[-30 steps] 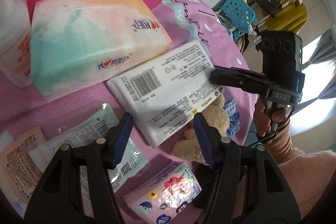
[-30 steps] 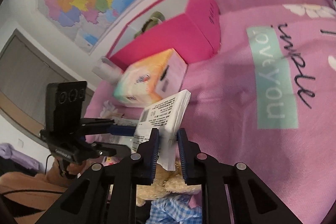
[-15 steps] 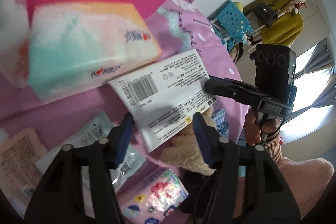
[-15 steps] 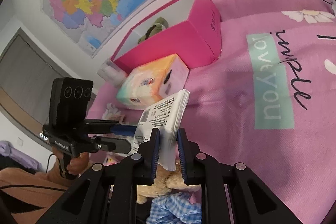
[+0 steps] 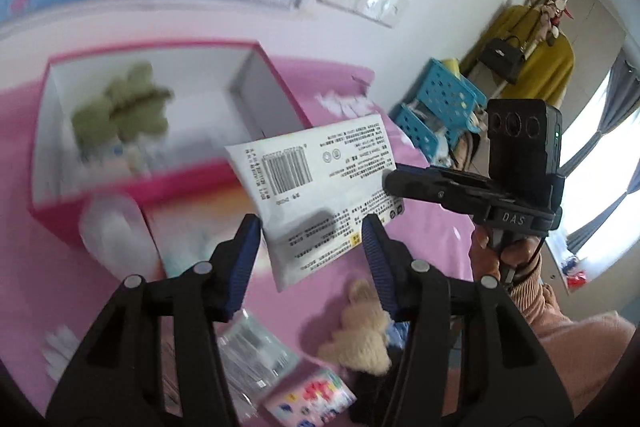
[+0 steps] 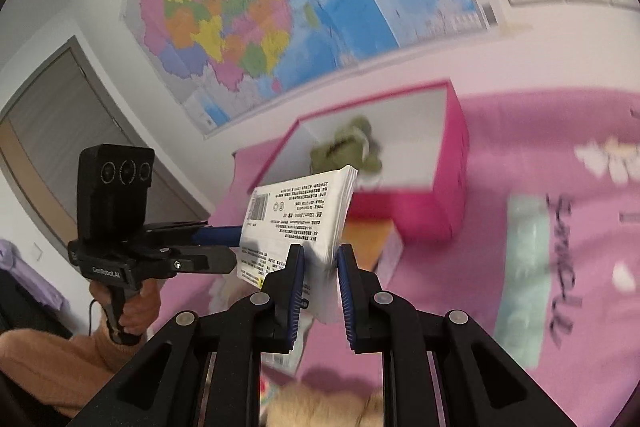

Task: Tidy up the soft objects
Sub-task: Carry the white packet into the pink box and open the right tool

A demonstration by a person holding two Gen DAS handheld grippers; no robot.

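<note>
My right gripper [image 6: 319, 263] is shut on a white tissue pack [image 6: 296, 223] with a barcode and holds it in the air in front of the pink box [image 6: 448, 195]. In the left wrist view the pack [image 5: 320, 183] hangs above the pink cloth, with the right gripper [image 5: 394, 181] clamped on its right edge. My left gripper [image 5: 312, 243] is open and empty just below the pack. A green plush toy [image 5: 120, 107] lies inside the pink box [image 5: 276, 87]. A beige plush bear [image 5: 360, 331] lies on the cloth below.
A pastel tissue pack [image 5: 192, 227] and a white bottle [image 5: 116, 239] stand in front of the box. Small packets [image 5: 256, 351] lie near the front edge. A map [image 6: 260, 7] hangs on the wall. A blue basket [image 5: 444, 107] stands off the bed's right side.
The right gripper has lifted the white tissue pack off the cloth, up toward the pink box. The left gripper has risen and tilted up too; the box's inside now shows.
</note>
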